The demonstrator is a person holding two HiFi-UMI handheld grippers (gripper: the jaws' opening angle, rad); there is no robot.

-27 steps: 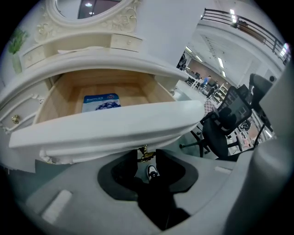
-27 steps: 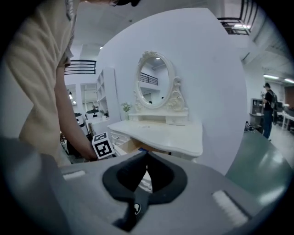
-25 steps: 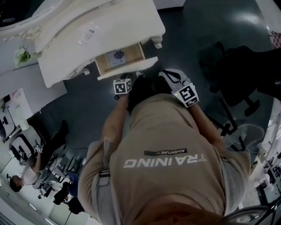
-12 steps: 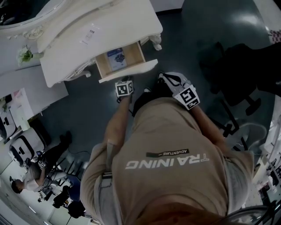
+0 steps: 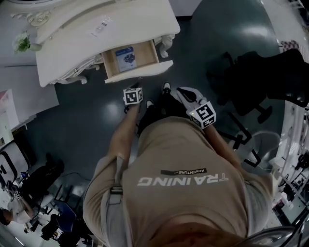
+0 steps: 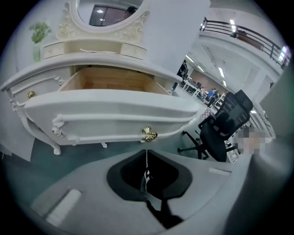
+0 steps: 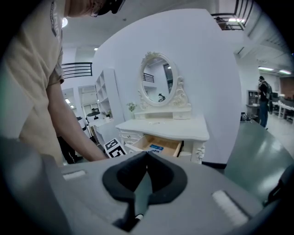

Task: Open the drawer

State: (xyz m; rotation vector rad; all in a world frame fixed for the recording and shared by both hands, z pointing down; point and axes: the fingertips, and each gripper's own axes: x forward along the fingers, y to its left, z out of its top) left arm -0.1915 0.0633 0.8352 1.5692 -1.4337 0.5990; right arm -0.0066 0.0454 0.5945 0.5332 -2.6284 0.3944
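Head view: the left gripper [image 5: 133,94] is hovering just short of the open drawer [image 5: 145,75], which is standing pulled out from the white dressing table [image 5: 96,43] straight ahead of it. A blue-and-white packet [image 5: 126,54] is lying inside the drawer. The right gripper [image 5: 187,98] is hanging beside the left one, farther from the drawer and off to the side of its front. A dark office chair [image 5: 251,82] is standing well out beyond the right gripper.

Left gripper view: the left gripper [image 6: 146,165] is closing its jaws. They are already showing as a thin seam with nothing between them. The drawer [image 6: 115,114] is filling the view right ahead of and above the jaws, apart from them, and its gold handle [image 6: 149,134] is sitting directly in line with the seam, near the jaw tips. An oval mirror [image 6: 110,13] is rising behind the drawer, and the office chair [image 6: 225,128] is standing off to the gripper's right.

Right gripper view: the right gripper [image 7: 146,167] is keeping its jaws pressed together and gripping nothing. The drawer [image 7: 158,144] is lying well ahead of it, just above the jaw tips. The left gripper's marker cube [image 7: 114,147] is showing ahead to the left, between this gripper and the drawer. The mirror [image 7: 158,87] is standing above the table [image 7: 165,126].
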